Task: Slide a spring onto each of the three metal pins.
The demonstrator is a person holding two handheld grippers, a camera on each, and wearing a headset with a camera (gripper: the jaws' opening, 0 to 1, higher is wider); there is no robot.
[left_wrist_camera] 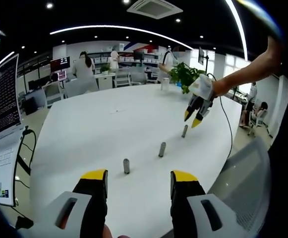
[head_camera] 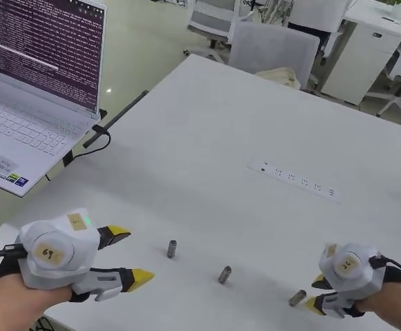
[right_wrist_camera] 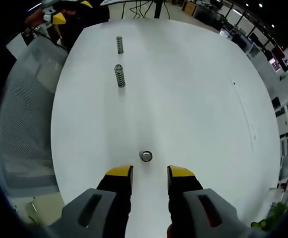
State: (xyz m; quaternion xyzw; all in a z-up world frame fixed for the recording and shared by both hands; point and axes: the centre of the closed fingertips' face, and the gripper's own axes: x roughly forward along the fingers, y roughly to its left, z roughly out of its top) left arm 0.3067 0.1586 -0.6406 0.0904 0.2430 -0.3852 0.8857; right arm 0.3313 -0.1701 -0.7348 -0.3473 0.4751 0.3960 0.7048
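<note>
Head view shows the left claw (head_camera: 132, 255) low on the left, its jaws wide apart with nothing in them. Next come three little springs standing up in a slanted row on the desk (head_camera: 221, 124): the left spring (head_camera: 172, 249), the middle spring (head_camera: 225, 274) and the right spring (head_camera: 297, 298). The right claw (head_camera: 315, 293) sits just beside the right spring, jaws apart and holding nothing. In the right gripper view that spring is right in front of the jaw tips, and its top looks round and shiny. I cannot tell if a pin is inside any spring.

I think the person is about to pick up the right spring. The right claw needs to slide forward until the spring is between the jaws, then squeeze softly so it does not tip over.

The desk is white and smooth. An open laptop (head_camera: 34, 89) is far left, with a black cable (head_camera: 100, 134) beside it. A white power strip (head_camera: 293, 181) lies further right. Grey chairs (head_camera: 272, 45) stand behind.
</note>
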